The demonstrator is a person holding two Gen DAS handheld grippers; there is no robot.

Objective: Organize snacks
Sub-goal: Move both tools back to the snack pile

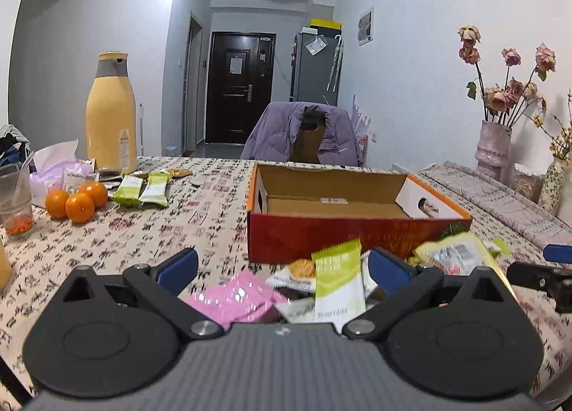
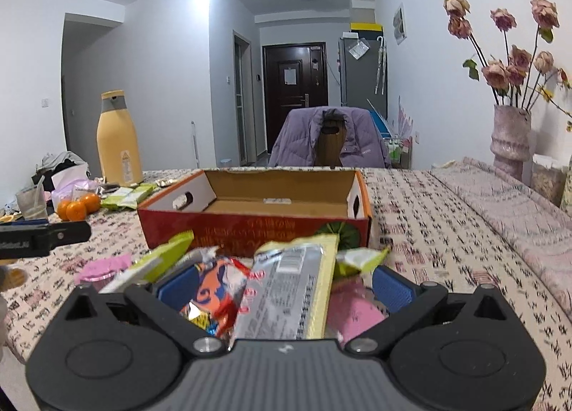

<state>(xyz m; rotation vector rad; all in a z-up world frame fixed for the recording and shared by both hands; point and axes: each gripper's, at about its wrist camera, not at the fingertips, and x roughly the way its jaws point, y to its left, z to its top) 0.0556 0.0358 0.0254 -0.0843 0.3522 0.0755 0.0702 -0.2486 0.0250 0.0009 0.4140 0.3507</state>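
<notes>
Blue-padded fingers of the left gripper point(image 1: 282, 269) stand wide apart at the bottom of the left wrist view, closed on nothing; between and behind them lies a heap of snack packets on the patterned tablecloth point(image 1: 200, 210). A green-and-white wafer packet point(image 1: 338, 282) sits at the centre of the heap, a pink packet point(image 1: 237, 298) to its left, a biscuit packet point(image 1: 298, 273) behind it.

Low in the right wrist view, the right gripper point(image 2: 284, 287) is also spread wide, its pads either side of a silver-and-yellow packet point(image 2: 289, 289) and an orange-and-red packet point(image 2: 218, 298). I cannot tell whether the pads touch either one. A second pink packet point(image 2: 352, 314) lies at lower right between the fingers.

Just behind the heap, mid-frame in both views, stands the red cardboard box point(image 1: 321, 232), open at the top with orange rim and a cut-out handle at each end. Its brown floor shows bare, save for a small white label on the far wall.

At left of the left wrist view: three oranges point(image 1: 77, 201), two more green wafer packets point(image 1: 141, 189), a tall yellow flask point(image 1: 111, 114), and a glass cup point(image 1: 14, 196) holding a straw and something orange at the bottom. At far right, a pink vase point(image 1: 493, 146) holds dried roses.
</notes>
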